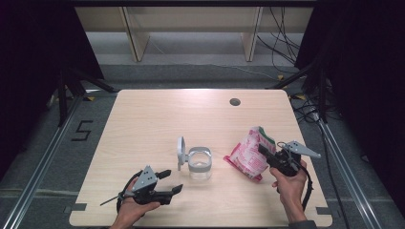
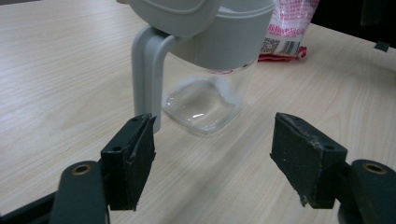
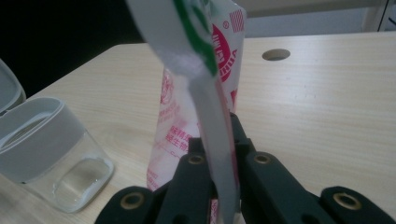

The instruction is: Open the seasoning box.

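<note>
right gripper: clamped on bag edge | left gripper: jaws apart, empty | risk: thin edge slips, bag drops beside jar

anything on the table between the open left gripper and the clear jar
Nothing: in the left gripper view, bare wood table runs from the left gripper to the clear jar; the high view agrees.

You have a pink-and-white printed pouch with a green strip at its top, standing tilted at the table's right side, its edge pinched upright. Just left of it stands a clear square jar with a grey collar, its lid flipped open.
</note>
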A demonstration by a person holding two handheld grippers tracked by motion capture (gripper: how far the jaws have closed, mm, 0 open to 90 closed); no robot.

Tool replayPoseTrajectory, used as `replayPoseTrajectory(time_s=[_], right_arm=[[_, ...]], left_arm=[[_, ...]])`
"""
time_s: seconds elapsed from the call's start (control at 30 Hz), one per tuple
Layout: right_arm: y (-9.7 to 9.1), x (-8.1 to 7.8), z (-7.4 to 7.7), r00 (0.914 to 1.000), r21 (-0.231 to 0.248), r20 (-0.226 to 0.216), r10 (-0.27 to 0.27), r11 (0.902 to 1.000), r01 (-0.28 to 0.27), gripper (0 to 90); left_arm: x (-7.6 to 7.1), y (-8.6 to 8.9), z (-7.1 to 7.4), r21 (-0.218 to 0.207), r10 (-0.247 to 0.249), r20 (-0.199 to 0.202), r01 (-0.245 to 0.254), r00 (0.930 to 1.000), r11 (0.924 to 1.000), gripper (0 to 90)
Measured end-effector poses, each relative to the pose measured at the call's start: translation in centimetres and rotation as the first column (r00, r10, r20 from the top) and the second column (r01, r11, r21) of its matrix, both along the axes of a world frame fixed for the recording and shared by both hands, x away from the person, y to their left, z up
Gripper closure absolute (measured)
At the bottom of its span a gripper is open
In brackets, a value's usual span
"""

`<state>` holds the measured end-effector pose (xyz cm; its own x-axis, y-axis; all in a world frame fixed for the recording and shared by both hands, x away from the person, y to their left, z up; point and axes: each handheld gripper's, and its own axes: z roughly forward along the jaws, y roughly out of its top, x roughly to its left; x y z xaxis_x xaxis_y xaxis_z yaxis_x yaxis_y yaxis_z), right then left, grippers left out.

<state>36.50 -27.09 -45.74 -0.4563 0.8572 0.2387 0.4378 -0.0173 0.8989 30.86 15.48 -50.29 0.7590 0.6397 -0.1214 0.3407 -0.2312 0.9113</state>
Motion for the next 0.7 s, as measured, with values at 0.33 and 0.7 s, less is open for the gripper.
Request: replayPoseTrajectory(time_s=[0.33, 0.7], right_arm=[[1.0, -0.9, 1.8, 0.9979, -0.032, 0.035, 0.054, 0.9981, -0.053, 90.0], [1.8, -1.5, 3.2, 0.9933, -0.069, 0.052, 0.103, 0.9926, -0.099, 90.0]], left_arm=[[-0.5, -1.4, -0.1, 0.047, -0.035, 0.031, 0.034, 0.9989, 0.9983, 29.3], [-0.6, -2.9, -0.1, 0.061, -0.070, 0.030, 0.068, 0.9971, 0.9958, 29.2]])
